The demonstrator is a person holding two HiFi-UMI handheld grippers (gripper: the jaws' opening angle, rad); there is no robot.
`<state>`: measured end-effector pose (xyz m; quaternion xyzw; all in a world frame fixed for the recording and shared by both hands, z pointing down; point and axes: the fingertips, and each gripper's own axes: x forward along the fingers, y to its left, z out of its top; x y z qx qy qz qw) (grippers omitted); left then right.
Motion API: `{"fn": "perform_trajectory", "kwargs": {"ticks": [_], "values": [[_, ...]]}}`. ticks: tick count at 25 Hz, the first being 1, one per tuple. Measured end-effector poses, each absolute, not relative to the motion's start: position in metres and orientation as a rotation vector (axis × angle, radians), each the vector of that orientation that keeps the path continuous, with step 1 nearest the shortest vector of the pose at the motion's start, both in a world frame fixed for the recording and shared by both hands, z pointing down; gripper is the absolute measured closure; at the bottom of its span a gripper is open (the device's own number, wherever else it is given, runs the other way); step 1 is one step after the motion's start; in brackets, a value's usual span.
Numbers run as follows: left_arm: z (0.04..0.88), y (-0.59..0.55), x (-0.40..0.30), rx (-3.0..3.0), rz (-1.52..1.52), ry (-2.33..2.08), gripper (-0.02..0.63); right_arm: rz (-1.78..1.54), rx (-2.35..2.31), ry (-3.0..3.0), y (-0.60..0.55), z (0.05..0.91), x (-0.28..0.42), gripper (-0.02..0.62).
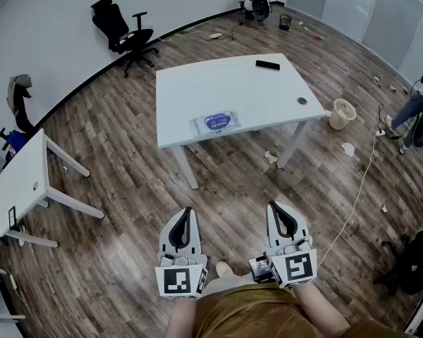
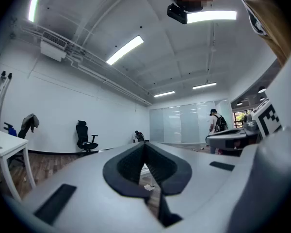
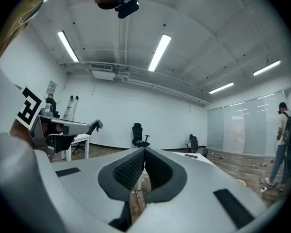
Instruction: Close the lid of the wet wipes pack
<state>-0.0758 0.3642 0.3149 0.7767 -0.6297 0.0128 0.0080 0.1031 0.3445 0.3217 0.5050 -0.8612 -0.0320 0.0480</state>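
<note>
The wet wipes pack [image 1: 215, 122], white with a blue oval label, lies flat near the front edge of the white table [image 1: 197, 83], well ahead of both grippers. From this distance I cannot tell how its lid stands. My left gripper [image 1: 185, 213] and right gripper [image 1: 276, 207] hang side by side close to my body over the wooden floor, far short of the table. Both are shut with nothing between the jaws. The left gripper view shows the left gripper [image 2: 144, 147] with tips meeting. The same goes for the right gripper [image 3: 144, 152] in its own view.
A black phone [image 1: 267, 65] and a small dark disc [image 1: 302, 101] lie on the table's far side. A second white table [image 1: 25, 182] stands at left, an office chair [image 1: 123, 34] behind. A bin [image 1: 343, 113], a cable [image 1: 359, 189] and litter [image 1: 271, 156] are on the floor.
</note>
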Motion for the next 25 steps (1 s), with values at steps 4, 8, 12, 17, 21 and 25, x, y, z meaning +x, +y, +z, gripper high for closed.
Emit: {"fn": "perform_trajectory", "kwargs": {"ticks": [4, 8, 12, 17, 21, 25], "values": [[0.323, 0.371, -0.083, 2.411, 0.044, -1.978, 0.614, -0.095, 1.543, -2.617, 0.351, 0.329, 0.103, 0.588], [0.324, 0.373, -0.084, 2.415, 0.045, -1.978, 0.614, -0.09, 1.547, -2.599, 0.356, 0.333, 0.103, 0.588], [0.322, 0.374, -0.083, 2.429, 0.046, -1.981, 0.614, -0.112, 1.546, -2.602, 0.357, 0.328, 0.101, 0.588], [0.325, 0.37, -0.082, 2.428, 0.047, -1.974, 0.614, -0.089, 1.561, -2.595, 0.351, 0.33, 0.104, 0.588], [0.327, 0.365, -0.085, 2.415, 0.052, -1.982, 0.614, -0.083, 1.552, -2.596, 0.344, 0.332, 0.101, 0.587], [0.33, 0.353, -0.086, 2.404, 0.069, -1.991, 0.614, -0.068, 1.541, -2.609, 0.331, 0.335, 0.099, 0.588]]}}
